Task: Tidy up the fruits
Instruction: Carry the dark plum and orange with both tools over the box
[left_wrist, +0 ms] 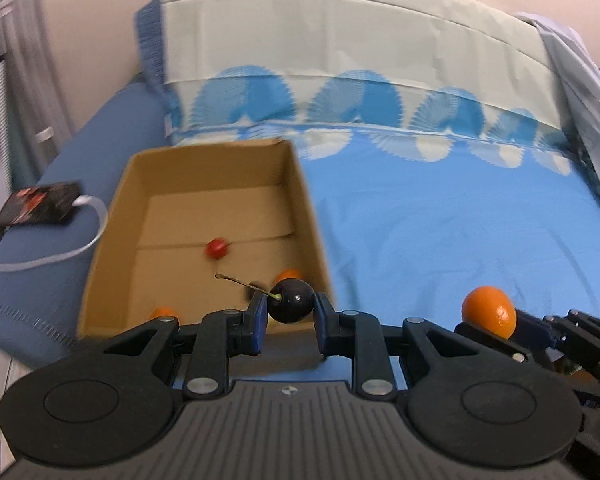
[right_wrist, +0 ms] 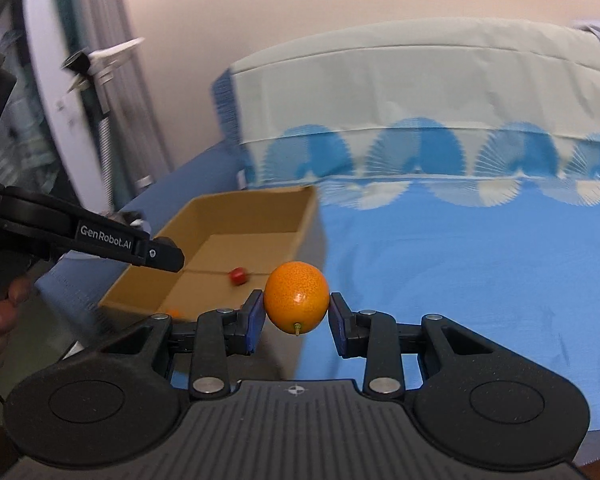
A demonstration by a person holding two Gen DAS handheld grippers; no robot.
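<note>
Pinched between the left gripper (left_wrist: pixel 290 312) pads, a dark cherry (left_wrist: pixel 291 306) is held over the cardboard box's (left_wrist: pixel 112 220) near-right corner, w/ the right gripper (right_wrist: pixel 296 312) clamping a kumquat (right_wrist: pixel 297 297) just right of it.

Left wrist view: set close behind the left gripper (left_wrist: pixel 290 308), facing forward over the near edge of the cardboard box (left_wrist: pixel 112 216) toward the pillow (left_wrist: pixel 340 40). Right wrist view: close behind the right gripper (right_wrist: pixel 296 306), slightly rightward, facing likewise. Shared: box (right_wrist: pixel 296 220), bed (right_wrist: pixel 480 272), pillow (right_wrist: pixel 420 80).
</note>
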